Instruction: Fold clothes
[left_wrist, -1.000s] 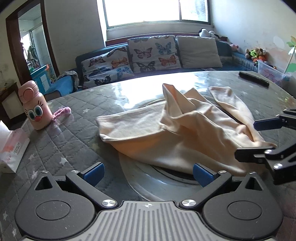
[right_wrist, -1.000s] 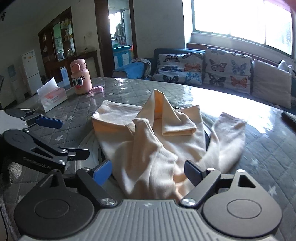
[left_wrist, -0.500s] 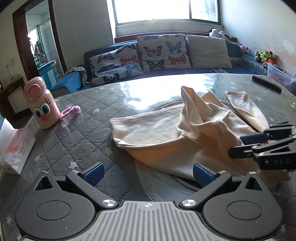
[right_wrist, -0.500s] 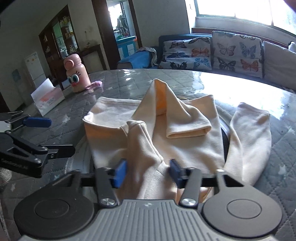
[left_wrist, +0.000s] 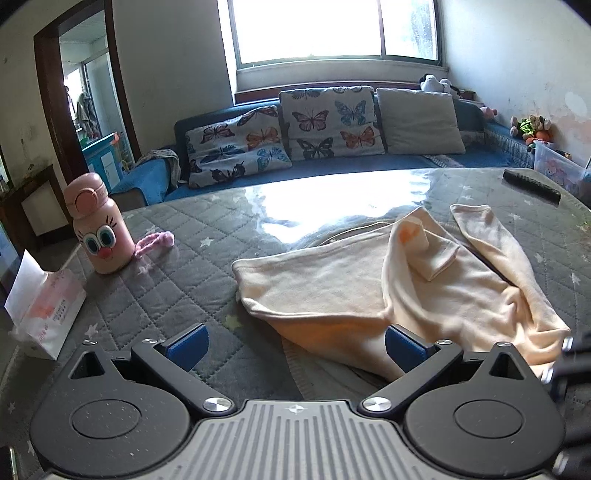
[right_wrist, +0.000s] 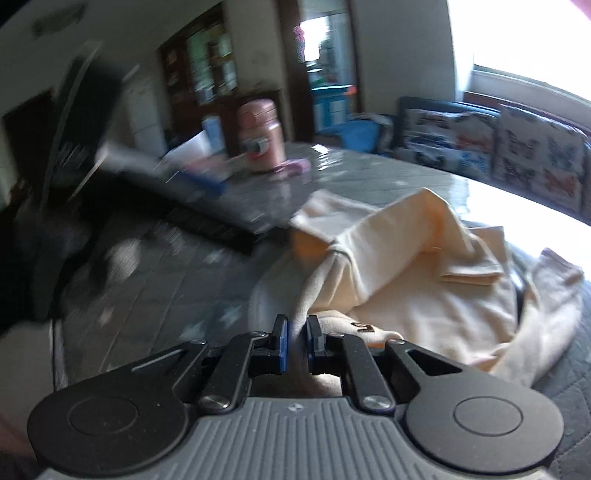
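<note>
Cream garment (left_wrist: 373, 291) lies crumpled right of centre in the left wrist view, on a grey quilted table (left_wrist: 177, 280), one sleeve (left_wrist: 491, 243) trailing toward the upper right. Left of it the quilt is bare as far as a pink bottle (left_wrist: 99, 229) and a tissue box (left_wrist: 44, 310) at the left edge; a dark remote (left_wrist: 532, 183) sits near the table's far right rim, and a sofa (left_wrist: 332, 162) runs behind that rim.

Left gripper (left_wrist: 295, 341) stands wide, its blue pads apart over bare quilt at the lower centre, the right pad just beside the cloth's near hem with nothing between them.

In the right wrist view, blurred on its left half, the right gripper (right_wrist: 297, 341) at lower centre has just been closing, and its pads now pinch a raised fold of the garment (right_wrist: 406, 258). The cloth spreads from the pads up and to the right, a folded cuff (right_wrist: 469, 275) lying on top.
</note>
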